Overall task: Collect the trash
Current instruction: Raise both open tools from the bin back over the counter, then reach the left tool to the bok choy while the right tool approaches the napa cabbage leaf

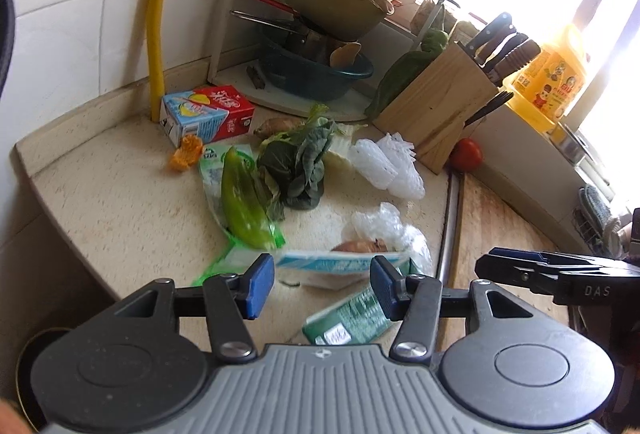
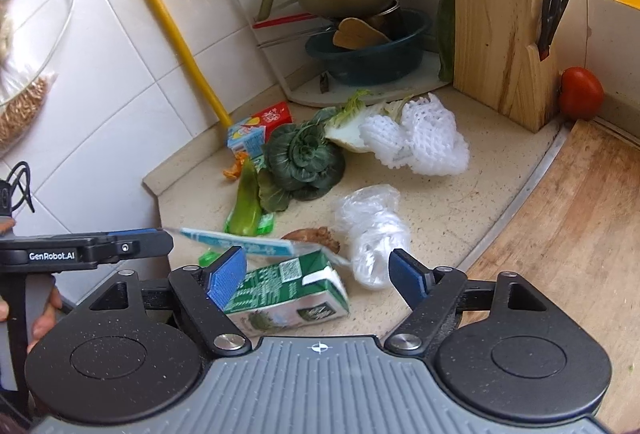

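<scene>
Now the right gripper (image 2: 320, 274), jaws spread, is hovering just over the green carton (image 2: 286, 292) lying at lower centre of its view, long axis running left to right across the gap; the left gripper (image 1: 322, 282), also spread, is sitting beside it.

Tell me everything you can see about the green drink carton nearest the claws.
The green drink carton is a small box, apparently coated paper, with white printed text, a QR-style code and a white lower band. Its folded top flap is lifted, so it looks opened. It lies on its side on the beige counter, close to the front edge, between the open fingers of the right claw. A flat blue-and-white package lies just behind it.
</scene>
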{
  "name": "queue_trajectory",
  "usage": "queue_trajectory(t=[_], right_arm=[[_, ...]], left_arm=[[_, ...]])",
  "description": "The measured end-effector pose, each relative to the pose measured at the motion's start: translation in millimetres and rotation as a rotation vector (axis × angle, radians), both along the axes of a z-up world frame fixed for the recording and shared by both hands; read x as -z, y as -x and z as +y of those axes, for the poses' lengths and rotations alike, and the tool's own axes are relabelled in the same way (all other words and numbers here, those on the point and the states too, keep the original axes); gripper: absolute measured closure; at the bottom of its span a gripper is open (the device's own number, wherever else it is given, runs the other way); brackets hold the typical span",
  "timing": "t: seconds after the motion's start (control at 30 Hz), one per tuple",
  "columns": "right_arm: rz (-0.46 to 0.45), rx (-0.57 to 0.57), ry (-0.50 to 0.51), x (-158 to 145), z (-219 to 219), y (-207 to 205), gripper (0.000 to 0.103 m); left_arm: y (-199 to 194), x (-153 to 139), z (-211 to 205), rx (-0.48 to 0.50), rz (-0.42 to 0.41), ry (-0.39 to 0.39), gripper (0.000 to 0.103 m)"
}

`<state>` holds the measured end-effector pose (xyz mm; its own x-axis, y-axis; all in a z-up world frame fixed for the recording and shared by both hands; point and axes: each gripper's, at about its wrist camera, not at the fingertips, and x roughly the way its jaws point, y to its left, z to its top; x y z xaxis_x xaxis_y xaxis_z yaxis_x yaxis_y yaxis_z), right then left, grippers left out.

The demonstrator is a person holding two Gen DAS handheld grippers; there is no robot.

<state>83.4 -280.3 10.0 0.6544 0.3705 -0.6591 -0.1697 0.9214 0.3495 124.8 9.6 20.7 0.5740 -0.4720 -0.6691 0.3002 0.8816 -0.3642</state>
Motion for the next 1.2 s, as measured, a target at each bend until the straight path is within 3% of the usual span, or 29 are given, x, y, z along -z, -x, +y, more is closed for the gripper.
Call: queue_trajectory(t=[0.27,0.9,1.2], right_arm=[[0.023,0.01,-0.036,10,-17,-18,0.019],[-0.011,0.165,0.003,4,-41,-89,0.018],[0.002,0.14,-0.004,8,-37,-117,0.018]], left_arm=[[-29,-3,-9,-0.013,-0.009,-0.021,0.053],[-111,-8,-33,0.122,-0.012,-0.012,0.051],[-143,-1,-19,0.101,0.013,-0.043,0.05]])
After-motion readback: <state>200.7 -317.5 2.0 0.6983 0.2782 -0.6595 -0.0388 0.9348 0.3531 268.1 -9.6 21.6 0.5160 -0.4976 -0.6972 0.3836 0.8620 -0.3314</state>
